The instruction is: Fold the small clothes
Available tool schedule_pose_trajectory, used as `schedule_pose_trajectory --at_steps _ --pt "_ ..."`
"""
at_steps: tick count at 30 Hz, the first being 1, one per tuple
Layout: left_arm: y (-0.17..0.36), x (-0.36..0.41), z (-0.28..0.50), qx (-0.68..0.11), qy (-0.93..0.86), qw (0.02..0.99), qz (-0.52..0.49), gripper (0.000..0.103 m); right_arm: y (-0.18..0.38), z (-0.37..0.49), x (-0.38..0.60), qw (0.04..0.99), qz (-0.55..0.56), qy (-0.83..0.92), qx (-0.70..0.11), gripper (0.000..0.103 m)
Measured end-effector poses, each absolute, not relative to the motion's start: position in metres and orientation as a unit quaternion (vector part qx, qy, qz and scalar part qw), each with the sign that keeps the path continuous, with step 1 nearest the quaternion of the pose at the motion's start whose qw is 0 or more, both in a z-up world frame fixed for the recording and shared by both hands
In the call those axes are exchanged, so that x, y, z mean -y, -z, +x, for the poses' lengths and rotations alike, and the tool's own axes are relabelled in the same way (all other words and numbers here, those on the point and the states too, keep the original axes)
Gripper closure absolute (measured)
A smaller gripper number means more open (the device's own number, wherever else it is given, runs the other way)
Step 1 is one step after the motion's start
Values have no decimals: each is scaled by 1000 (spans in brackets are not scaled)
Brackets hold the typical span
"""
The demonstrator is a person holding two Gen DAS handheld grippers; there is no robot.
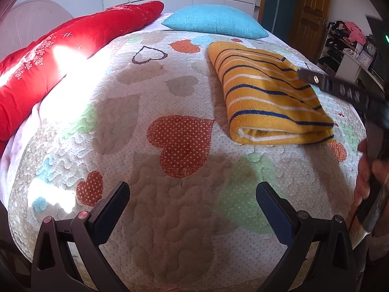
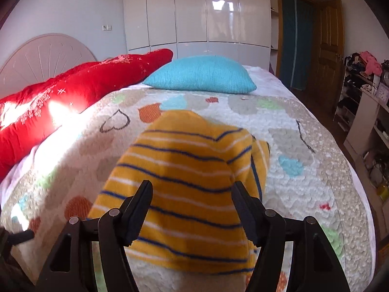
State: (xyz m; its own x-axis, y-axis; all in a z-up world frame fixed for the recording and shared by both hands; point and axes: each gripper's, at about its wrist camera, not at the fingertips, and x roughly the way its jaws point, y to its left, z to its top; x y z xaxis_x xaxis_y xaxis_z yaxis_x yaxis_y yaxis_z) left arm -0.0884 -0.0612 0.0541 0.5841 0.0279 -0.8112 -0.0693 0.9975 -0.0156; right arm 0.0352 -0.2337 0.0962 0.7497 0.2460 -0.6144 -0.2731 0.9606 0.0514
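A yellow garment with blue and white stripes [image 1: 272,92] lies folded on the heart-patterned quilt [image 1: 150,219]. My left gripper [image 1: 193,194] is open and empty over bare quilt, to the near left of the garment. My right gripper [image 2: 192,194] is open just above the garment [image 2: 184,175], fingers spread over its near part, holding nothing. In the left wrist view the right gripper's finger [image 1: 313,77] reaches over the garment's right edge.
A long red cushion [image 1: 60,56] lies along the left side of the bed. A turquoise pillow [image 1: 216,22] lies at the far end. White wardrobes [image 2: 197,12], a wooden door [image 2: 328,53] and cluttered shelves [image 2: 362,92] stand beyond and right.
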Motion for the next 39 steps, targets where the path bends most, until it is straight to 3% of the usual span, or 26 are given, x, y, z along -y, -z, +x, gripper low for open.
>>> schedule_pose_trajectory --at_steps 3,7,12,15,25,39 --pt "-56 70 -91 -453 -22 891 -10 0 -93 77 224 931 -26 -126 -340 31" --pt "-58 73 -94 -448 -20 894 -2 0 -48 112 242 902 9 -83 -423 30" --pt "-58 67 -97 -441 -18 897 -9 0 -20 55 283 896 61 -89 -431 14" --pt "-56 67 -96 -442 -15 897 -19 0 -16 16 305 893 95 -102 -429 14" --pt "-56 82 -92 -450 9 893 -22 0 -33 -51 291 909 40 -84 -406 14" --pt "-54 59 -71 -438 4 897 -65 0 -41 -56 250 915 -20 -94 -392 14"
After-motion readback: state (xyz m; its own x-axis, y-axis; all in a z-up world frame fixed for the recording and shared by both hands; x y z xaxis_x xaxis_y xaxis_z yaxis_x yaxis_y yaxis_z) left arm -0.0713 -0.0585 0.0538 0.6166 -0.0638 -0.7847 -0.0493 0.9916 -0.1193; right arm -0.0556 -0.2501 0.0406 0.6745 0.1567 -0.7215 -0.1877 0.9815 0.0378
